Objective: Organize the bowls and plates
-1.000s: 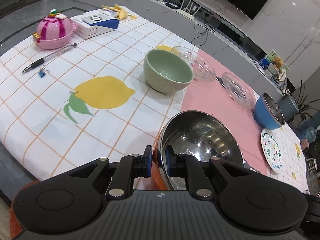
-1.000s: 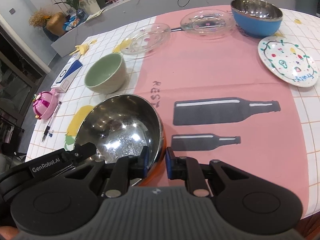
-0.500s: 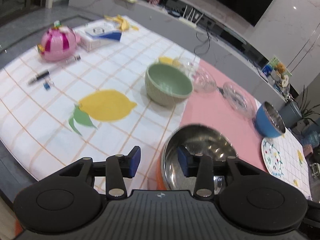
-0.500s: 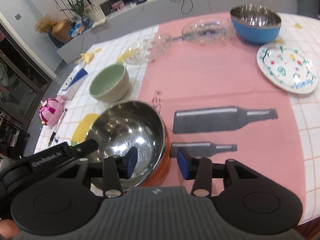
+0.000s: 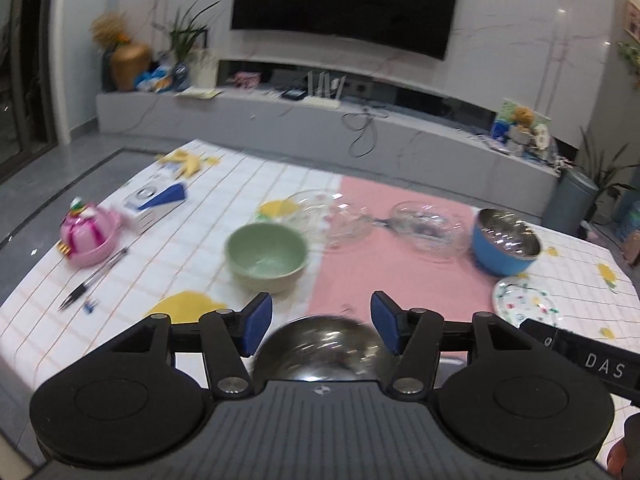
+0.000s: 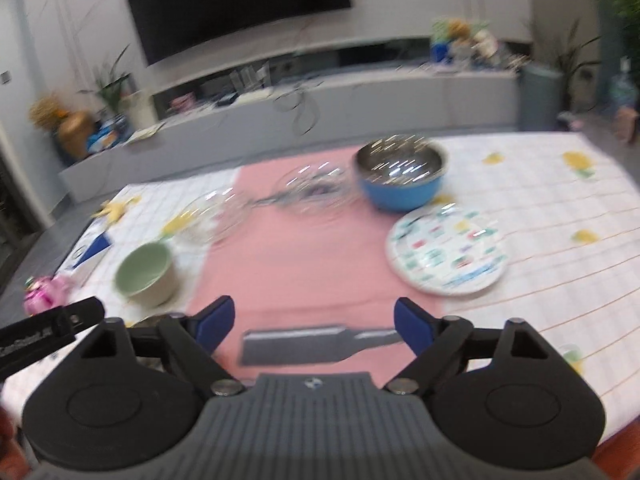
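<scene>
Grippers both let go: left gripper (image 5: 321, 322) and right gripper (image 6: 314, 324) have jaws that have just been opening, nothing pressed between the blue pads. Steel bowl (image 5: 324, 354) sits on the table (image 5: 580, 280), low in the left view, just below and between the left pads, not touched by them. In the right view only a sliver of it seems to show by the left finger, too blurred to be sure.

Rel. to the steel bowl: green bowl (image 5: 266, 256) just beyond, slightly left. Two glass dishes (image 5: 332, 216) (image 5: 428, 228) farther back on the pink runner (image 5: 380, 276). Blue bowl (image 5: 506, 242) well back to the right, patterned plate (image 5: 524, 304) right of it, nearer than the blue one. Pink toy (image 5: 88, 234), pen (image 5: 94, 276) and box (image 5: 154, 204) off to the far left.
</scene>
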`<action>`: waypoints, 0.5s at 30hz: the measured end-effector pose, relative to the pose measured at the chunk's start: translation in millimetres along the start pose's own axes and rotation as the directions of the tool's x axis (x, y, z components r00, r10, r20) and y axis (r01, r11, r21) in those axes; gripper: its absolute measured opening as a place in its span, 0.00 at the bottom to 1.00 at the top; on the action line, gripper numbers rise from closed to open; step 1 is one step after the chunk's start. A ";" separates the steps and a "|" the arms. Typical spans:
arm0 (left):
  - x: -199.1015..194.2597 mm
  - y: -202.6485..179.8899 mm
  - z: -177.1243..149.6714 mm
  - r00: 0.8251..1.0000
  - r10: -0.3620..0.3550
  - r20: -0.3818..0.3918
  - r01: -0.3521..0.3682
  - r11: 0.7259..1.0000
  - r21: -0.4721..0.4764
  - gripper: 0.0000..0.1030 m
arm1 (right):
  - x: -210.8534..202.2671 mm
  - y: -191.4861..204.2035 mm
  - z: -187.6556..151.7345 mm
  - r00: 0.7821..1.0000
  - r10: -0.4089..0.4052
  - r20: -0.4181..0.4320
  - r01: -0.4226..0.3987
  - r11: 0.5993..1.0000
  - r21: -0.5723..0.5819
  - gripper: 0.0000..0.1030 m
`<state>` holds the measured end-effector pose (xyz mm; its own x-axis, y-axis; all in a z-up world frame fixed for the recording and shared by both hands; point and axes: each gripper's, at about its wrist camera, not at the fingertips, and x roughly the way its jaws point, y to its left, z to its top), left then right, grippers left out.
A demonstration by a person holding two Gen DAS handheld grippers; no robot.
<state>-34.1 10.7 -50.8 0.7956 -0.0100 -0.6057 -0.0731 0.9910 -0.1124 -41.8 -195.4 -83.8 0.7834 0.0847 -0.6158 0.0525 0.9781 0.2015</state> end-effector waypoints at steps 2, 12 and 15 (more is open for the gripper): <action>0.0 -13.5 1.8 0.999 0.022 0.023 -0.023 1.000 0.016 0.67 | -4.7 -12.8 3.6 0.999 -0.025 0.035 0.025 1.000 0.012 0.89; 14.5 -61.7 10.0 0.993 0.066 0.103 -0.069 0.997 0.019 0.66 | -9.8 -67.3 9.5 0.962 -0.210 0.172 0.201 0.977 0.068 0.90; 23.8 -77.6 13.9 0.995 0.038 0.095 -0.041 0.999 0.035 0.66 | -4.6 -86.3 12.6 0.952 -0.237 0.194 0.215 0.968 0.129 0.90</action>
<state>-1.1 -64.6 -45.6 0.8458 0.0401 -0.5320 -0.0844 0.9947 -0.0593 -42.2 -282.6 -88.8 0.8534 -0.1885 -0.4859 0.2994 0.9405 0.1608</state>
